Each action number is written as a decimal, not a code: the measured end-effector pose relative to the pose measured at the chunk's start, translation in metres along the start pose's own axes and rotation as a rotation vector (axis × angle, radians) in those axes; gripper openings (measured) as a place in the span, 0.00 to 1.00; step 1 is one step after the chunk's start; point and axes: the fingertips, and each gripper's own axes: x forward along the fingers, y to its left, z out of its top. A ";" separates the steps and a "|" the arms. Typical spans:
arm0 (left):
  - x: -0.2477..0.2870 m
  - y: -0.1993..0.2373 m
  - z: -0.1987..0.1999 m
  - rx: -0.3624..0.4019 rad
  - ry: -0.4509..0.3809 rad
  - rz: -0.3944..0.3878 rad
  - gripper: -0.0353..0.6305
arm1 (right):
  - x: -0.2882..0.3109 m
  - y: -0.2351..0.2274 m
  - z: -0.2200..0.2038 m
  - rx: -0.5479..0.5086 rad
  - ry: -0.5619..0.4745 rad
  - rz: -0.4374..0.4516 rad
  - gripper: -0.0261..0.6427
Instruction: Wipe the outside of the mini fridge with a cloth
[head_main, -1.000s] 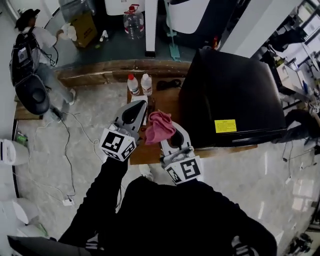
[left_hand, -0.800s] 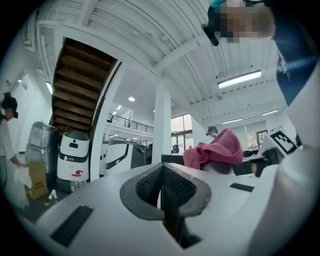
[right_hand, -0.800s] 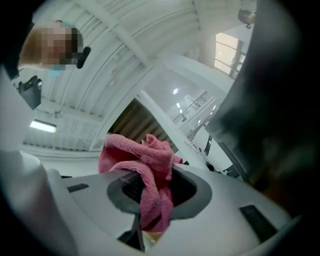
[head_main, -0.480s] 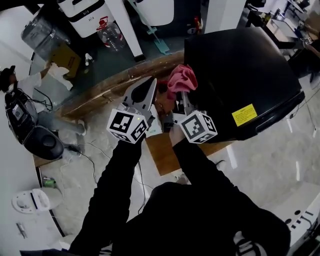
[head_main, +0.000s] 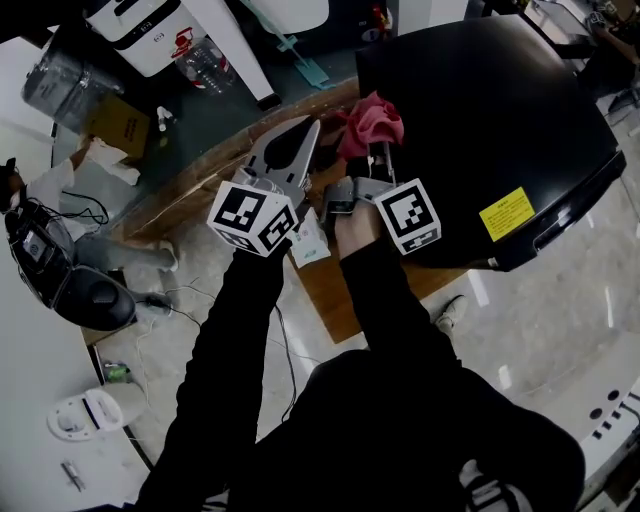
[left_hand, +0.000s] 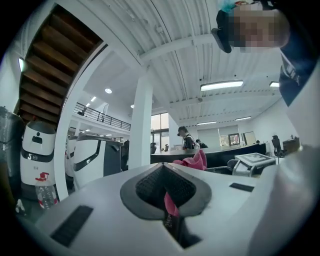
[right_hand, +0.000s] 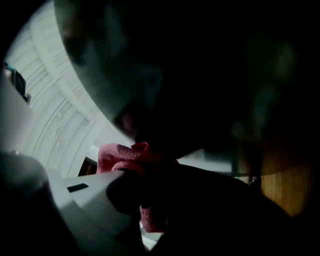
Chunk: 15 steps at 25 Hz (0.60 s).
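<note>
Right fingers (right_hand: 96, 195) clamp cloth (right_hand: 117, 155); head view shows fridge (head_main: 480, 100).

Head view bright, sharp. Left gripper view fisheye-warped, ceiling lamp (left_hand: 222, 85) glare. Right gripper view dark, blurred.

Yellow sticker (head_main: 505, 213): on the mini fridge (head_main: 480, 100), right of the right gripper (head_main: 376, 152); print too small to read.
Left gripper (head_main: 303, 130) cube: black-and-white square markers, no letters.
Right gripper cube: the same kind of markers, no letters.
White machine (left_hand: 36, 150): far left of the left gripper; a small dark mark, perhaps "S".
</note>
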 end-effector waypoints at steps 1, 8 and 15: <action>0.004 0.002 -0.006 -0.002 0.013 -0.011 0.06 | 0.004 -0.004 0.000 0.045 -0.008 0.011 0.18; 0.029 0.015 -0.064 0.009 0.078 -0.041 0.06 | 0.026 -0.072 -0.008 0.170 0.014 -0.001 0.18; 0.027 0.024 -0.130 -0.049 0.144 -0.050 0.06 | 0.020 -0.133 -0.031 0.201 0.054 -0.107 0.18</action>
